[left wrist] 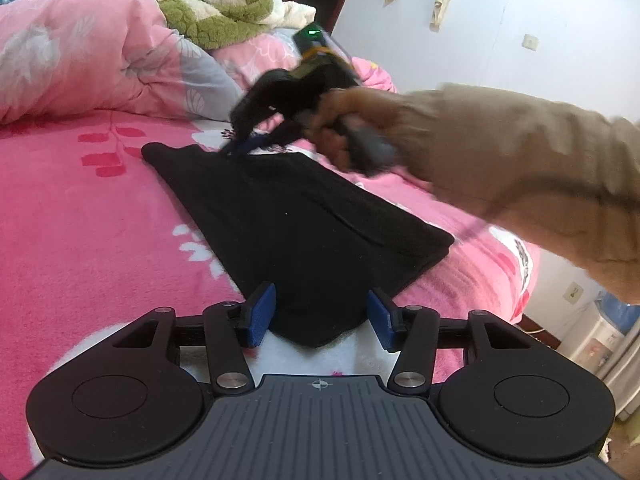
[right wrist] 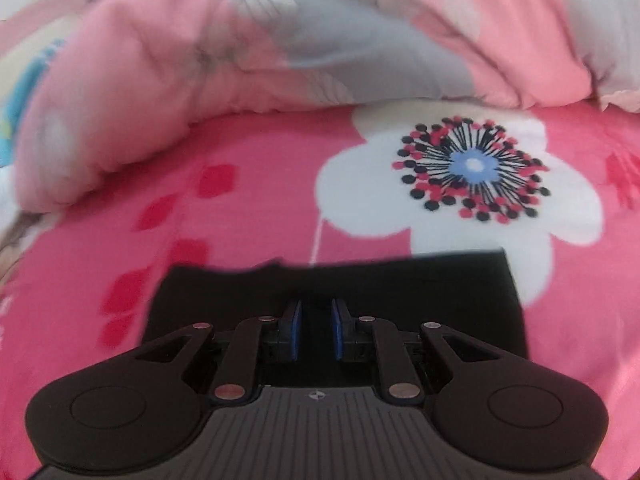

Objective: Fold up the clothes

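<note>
Two wrist views show one black garment (left wrist: 304, 232) lying flat on a pink fleece bedspread (left wrist: 92, 216) printed with white flowers and red leaves. The garment is matte, soft-looking, folded into a long tapering strip that runs from the near edge of the left view to the far middle; a raised fold line crosses its right half. A quilted pink and grey duvet (left wrist: 92, 48) is bunched at the far left, with a fuzzy green and cream plush item (left wrist: 224, 12) on it.

In the left view the right gripper (left wrist: 240, 146) and the hand (left wrist: 340, 128) holding it are motion-blurred; a tan sleeve (left wrist: 520, 168) is cut off at the right edge. The gripper's blue tips meet the far end of the garment, but whether cloth lies between them cannot be told. In the right view its blue pads (right wrist: 296, 332) stand a narrow gap apart over the black cloth (right wrist: 440, 292), whose near part is hidden behind the gripper body.

The left gripper (left wrist: 320, 316) is spread wide, blue textured pads flanking the garment's rounded near end, holding nothing; contact with the cloth is unclear.
</note>
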